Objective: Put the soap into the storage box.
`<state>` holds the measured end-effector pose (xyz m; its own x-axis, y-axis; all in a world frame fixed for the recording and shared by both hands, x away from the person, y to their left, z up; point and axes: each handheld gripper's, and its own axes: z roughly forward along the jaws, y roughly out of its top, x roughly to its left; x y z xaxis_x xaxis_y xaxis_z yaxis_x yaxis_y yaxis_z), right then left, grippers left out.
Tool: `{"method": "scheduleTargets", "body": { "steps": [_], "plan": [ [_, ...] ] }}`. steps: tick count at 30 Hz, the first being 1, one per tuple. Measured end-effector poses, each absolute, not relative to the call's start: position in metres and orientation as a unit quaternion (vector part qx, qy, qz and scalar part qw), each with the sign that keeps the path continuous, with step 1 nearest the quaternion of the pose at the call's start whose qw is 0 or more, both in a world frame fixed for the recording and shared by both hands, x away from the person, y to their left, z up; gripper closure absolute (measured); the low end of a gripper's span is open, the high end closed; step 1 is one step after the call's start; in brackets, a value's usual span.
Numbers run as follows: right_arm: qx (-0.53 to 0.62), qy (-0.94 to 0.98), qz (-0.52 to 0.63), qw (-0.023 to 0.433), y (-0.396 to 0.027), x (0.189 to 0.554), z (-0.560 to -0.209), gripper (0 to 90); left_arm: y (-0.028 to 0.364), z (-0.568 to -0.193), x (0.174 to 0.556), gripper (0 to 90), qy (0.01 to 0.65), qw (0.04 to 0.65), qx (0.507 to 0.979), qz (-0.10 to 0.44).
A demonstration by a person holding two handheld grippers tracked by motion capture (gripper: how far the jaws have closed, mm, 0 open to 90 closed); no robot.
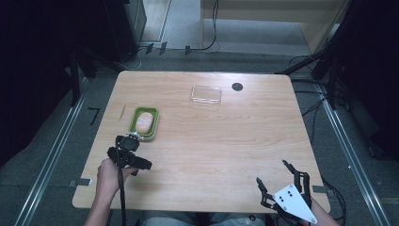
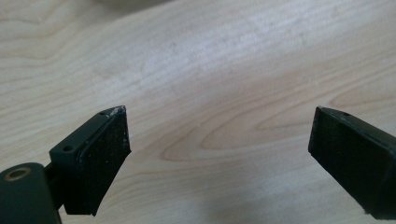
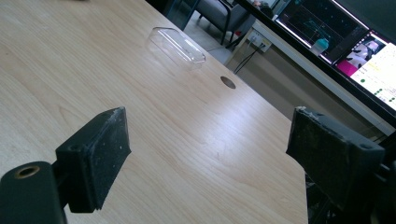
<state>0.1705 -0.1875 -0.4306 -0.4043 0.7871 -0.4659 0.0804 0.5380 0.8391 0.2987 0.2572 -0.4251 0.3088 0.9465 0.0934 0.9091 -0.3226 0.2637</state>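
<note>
A clear plastic lid (image 1: 206, 94) lies on the desk (image 1: 226, 141) near a round hole (image 1: 237, 86); monitors (image 3: 355, 37) glow beyond.

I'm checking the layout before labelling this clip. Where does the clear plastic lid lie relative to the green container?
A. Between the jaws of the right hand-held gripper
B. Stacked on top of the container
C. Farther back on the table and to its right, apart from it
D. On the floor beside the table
C: in the high view the clear plastic lid lies flat on the table, well apart from the green container, near the far edge.
</note>
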Motion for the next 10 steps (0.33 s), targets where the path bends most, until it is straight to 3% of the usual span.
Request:
{"method": "scheduleTargets", "body": {
  "steps": [10],
  "plan": [
    [0.286,0.748,0.382,0.462,-0.1867,0.1721,-0.4311,13.1,0.2640,-0.4339,0.2916,6.1,0.575,0.068,0.808,0.109]
  ]
}}
